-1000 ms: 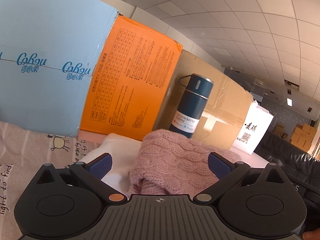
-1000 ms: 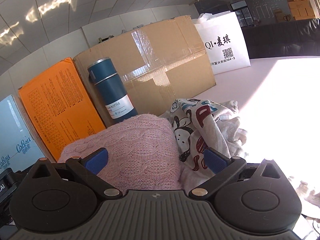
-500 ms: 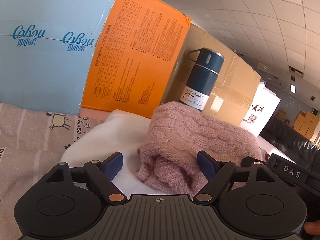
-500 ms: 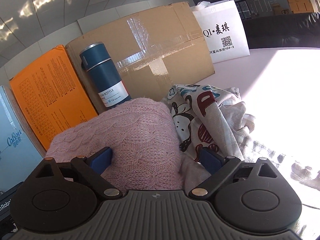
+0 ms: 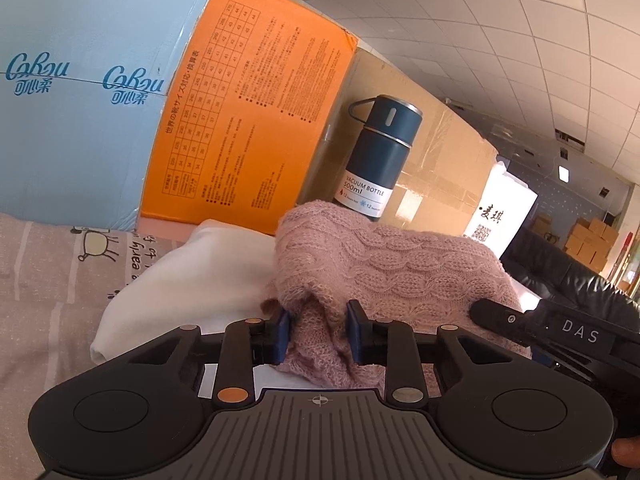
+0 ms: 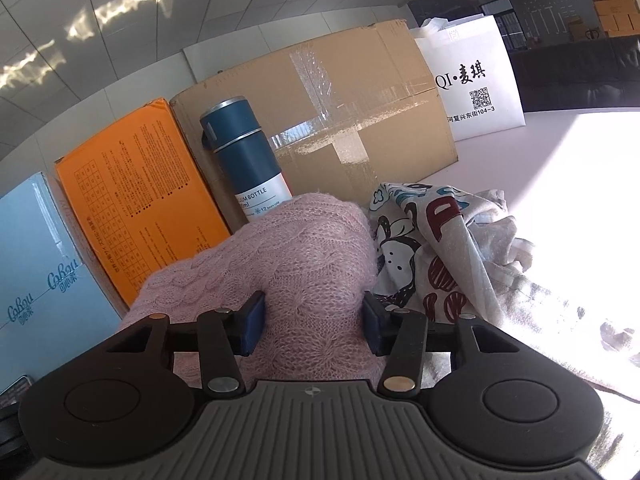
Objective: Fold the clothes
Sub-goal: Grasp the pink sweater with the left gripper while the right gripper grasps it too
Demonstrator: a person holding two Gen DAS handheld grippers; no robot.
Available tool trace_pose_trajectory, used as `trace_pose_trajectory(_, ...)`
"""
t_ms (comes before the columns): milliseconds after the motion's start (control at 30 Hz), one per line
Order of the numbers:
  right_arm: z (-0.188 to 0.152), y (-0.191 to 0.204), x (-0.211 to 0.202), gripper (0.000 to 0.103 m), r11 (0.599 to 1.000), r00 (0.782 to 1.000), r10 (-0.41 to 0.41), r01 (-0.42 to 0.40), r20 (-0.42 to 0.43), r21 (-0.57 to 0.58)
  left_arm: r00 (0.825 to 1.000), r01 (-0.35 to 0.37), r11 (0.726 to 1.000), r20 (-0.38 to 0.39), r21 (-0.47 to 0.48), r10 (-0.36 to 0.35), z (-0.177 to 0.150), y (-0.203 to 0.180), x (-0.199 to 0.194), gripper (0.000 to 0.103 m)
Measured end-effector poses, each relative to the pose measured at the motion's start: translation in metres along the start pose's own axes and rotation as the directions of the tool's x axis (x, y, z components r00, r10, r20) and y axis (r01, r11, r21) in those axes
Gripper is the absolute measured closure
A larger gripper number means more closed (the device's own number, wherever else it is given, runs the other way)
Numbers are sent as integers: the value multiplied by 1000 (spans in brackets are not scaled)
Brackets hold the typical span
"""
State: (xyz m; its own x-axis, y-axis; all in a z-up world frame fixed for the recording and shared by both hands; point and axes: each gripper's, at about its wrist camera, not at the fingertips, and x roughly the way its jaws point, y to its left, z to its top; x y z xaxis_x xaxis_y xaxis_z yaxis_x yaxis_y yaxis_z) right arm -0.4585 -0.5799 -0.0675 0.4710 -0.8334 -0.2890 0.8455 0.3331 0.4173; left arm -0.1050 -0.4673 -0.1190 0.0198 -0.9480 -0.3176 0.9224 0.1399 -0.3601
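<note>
A pink cable-knit sweater [image 5: 384, 264] lies bunched in front of both grippers; it also shows in the right wrist view [image 6: 288, 264]. My left gripper [image 5: 316, 334] is shut on a fold at the sweater's near left edge. My right gripper [image 6: 312, 326] has its jaws drawn in on a thick bunch of the sweater's right side. A white folded garment [image 5: 192, 276] lies left of the sweater. A printed cartoon garment [image 6: 432, 248] lies crumpled to its right. The right gripper's body [image 5: 560, 332] shows at the right of the left wrist view.
A dark blue vacuum bottle [image 5: 376, 160] stands behind the sweater against a brown carton [image 6: 336, 112]. An orange box [image 5: 248, 128], a light blue box [image 5: 72, 104] and a white bag [image 6: 472, 80] line the back. A patterned cloth [image 5: 40, 288] covers the left.
Both grippers have moved down and closed their jaws onto the pink sweater; they were wide open a second ago. The sweater bunches up between the fingers.
</note>
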Motion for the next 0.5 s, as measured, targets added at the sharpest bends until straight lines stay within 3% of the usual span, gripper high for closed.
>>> trace_pose_trajectory(200,6,-1,-22,62,989,984,138,-143,112,34,998,21,1000,66,-6,-21,6,-3,-18,80)
trace_pose_trajectory(400,12,-2,-38,67,949,940,295,-309,171,61,991,18,1000,134,12,-19,15,-8,-44,81)
trace_pose_trajectory(500,13,3,-32,66,965,960,251,-258,127,43,997,-22,1000,76,4,22,10,-3,-36,81)
